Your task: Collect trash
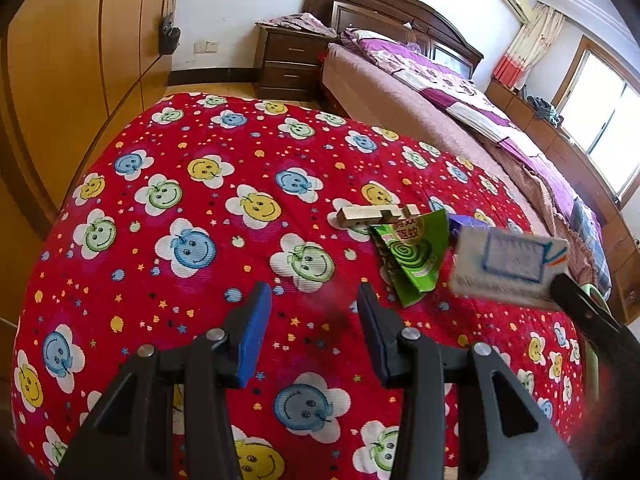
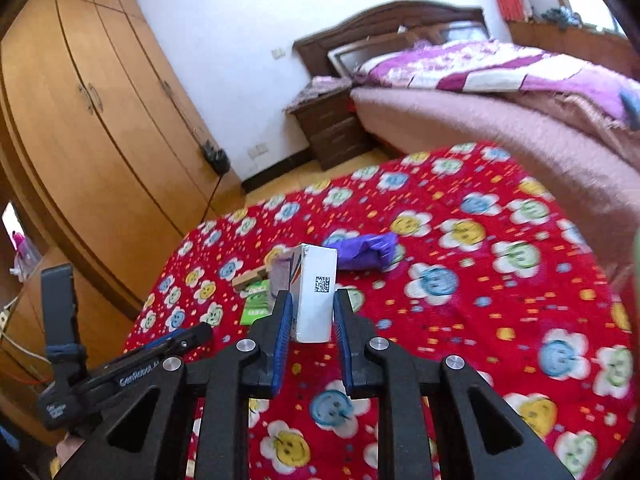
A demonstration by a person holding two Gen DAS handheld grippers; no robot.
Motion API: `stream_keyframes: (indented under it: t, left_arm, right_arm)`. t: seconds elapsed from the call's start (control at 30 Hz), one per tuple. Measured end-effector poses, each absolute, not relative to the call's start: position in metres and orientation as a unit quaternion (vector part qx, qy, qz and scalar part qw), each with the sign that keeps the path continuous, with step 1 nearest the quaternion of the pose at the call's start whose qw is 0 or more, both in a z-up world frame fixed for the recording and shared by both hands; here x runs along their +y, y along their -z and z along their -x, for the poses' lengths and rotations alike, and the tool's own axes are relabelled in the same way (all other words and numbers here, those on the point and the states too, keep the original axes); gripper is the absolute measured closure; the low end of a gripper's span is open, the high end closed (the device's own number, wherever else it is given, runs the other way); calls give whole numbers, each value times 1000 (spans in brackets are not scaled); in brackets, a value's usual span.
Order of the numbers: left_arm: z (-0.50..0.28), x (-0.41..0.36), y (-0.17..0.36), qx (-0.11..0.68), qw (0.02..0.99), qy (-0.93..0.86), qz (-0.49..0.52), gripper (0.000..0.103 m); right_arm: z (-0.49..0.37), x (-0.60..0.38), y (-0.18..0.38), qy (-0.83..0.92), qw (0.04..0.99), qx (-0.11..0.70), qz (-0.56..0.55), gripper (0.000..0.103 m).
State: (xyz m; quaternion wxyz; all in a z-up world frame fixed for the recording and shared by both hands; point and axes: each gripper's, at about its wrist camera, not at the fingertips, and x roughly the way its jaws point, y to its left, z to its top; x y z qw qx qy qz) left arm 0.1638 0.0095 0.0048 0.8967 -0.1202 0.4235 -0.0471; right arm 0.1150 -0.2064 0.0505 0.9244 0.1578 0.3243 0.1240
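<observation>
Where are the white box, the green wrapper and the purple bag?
white box (image 2: 316, 300): right wrist view, on its white side by the square code.
green wrapper (image 1: 412, 256): left wrist view, on its spiral print.
purple bag (image 2: 366, 252): right wrist view, on its crumpled middle.

**Hidden, cropped and blurred items**

- Small white cardboard box (image 1: 508, 268): smeared by motion in the left wrist view, print unreadable.
- Purple crumpled plastic wrapper (image 1: 466, 225): mostly hidden behind that box.
- Pale wooden block (image 2: 250, 278): largely covered by the box in the right wrist view.
- Green printed paper packet (image 2: 256, 304): partly hidden behind the finger (image 2: 282, 332).
- Red smiley-flower quilt (image 2: 520, 280): blurred towards the right edge.
</observation>
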Motion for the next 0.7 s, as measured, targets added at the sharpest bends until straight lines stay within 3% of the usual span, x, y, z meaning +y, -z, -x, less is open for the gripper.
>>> stream_keyframes:
  t: [0.27,0.47,0.57,0.7]
  left_arm:
    - [-167,-3,-17,430,892,80,118,58]
    - [-174,-26,-24,439,888,103,92,58]
    - [-180,-40,-26,441,887,107,83,45]
    - [-191,-58,-27,441,888,111,73,39]
  right_arm:
    - [-66,-236,-64,-47,951,283,-111,84]
    - [-48,-258,-48,-35,942,308,-130,84]
    - [-42,-266,-44,-28,938,318,-132,81]
    - [-35,-278,-40,-27,935,321,-150,79]
